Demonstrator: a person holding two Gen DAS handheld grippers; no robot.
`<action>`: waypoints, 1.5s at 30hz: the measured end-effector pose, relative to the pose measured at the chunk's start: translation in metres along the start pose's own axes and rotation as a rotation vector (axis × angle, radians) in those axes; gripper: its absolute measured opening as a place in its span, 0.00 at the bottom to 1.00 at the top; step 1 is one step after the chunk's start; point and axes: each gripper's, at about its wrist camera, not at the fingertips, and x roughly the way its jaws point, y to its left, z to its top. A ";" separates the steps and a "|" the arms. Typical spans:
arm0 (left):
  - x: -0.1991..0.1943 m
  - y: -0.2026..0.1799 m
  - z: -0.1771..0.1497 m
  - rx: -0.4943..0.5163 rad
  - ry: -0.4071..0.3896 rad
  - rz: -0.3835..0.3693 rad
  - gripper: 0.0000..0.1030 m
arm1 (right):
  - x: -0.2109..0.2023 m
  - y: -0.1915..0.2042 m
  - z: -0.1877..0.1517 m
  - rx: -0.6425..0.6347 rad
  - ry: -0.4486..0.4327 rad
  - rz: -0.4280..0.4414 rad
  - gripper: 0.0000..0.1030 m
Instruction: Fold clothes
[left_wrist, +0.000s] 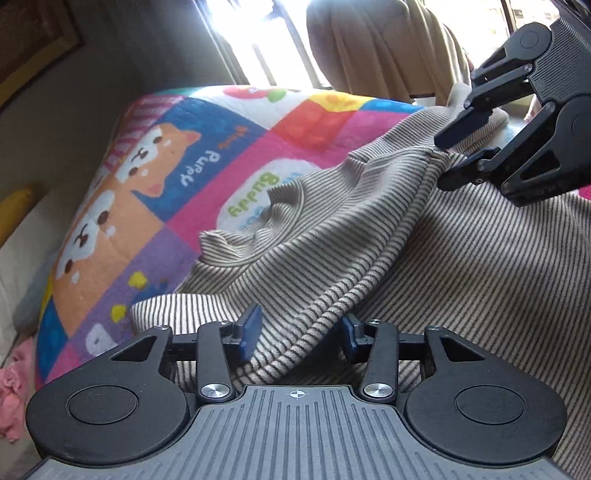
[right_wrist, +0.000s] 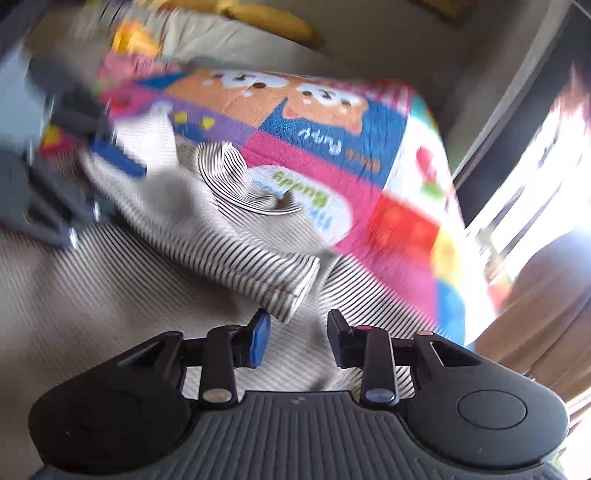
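We have the beige-and-dark striped knit garment (left_wrist: 461, 266) spread on the colourful cartoon-print patchwork quilt (left_wrist: 207, 122). Our left gripper (left_wrist: 301, 332) straddles a raised fold, jaws apart, likely to regrip. Our right gripper (right_wrist: 295, 338) hangs released just short of the cuff (right_wrist: 295, 288).

Motion smears the right wrist view: the left gripper (right_wrist: 110, 155) at its upper left is only a dark shape. The striped garment (left_wrist: 461, 258) runs off the lower right edge, its hem unseen.
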 end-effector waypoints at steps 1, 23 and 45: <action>-0.005 0.002 -0.002 -0.010 0.000 -0.029 0.60 | -0.006 -0.013 0.000 0.097 -0.005 0.058 0.38; 0.007 0.022 0.019 -0.208 -0.037 -0.017 0.72 | 0.022 -0.040 0.072 0.356 -0.192 0.118 0.05; 0.028 0.078 -0.008 -0.483 0.021 -0.033 0.94 | -0.051 -0.196 -0.138 1.166 -0.099 -0.062 0.58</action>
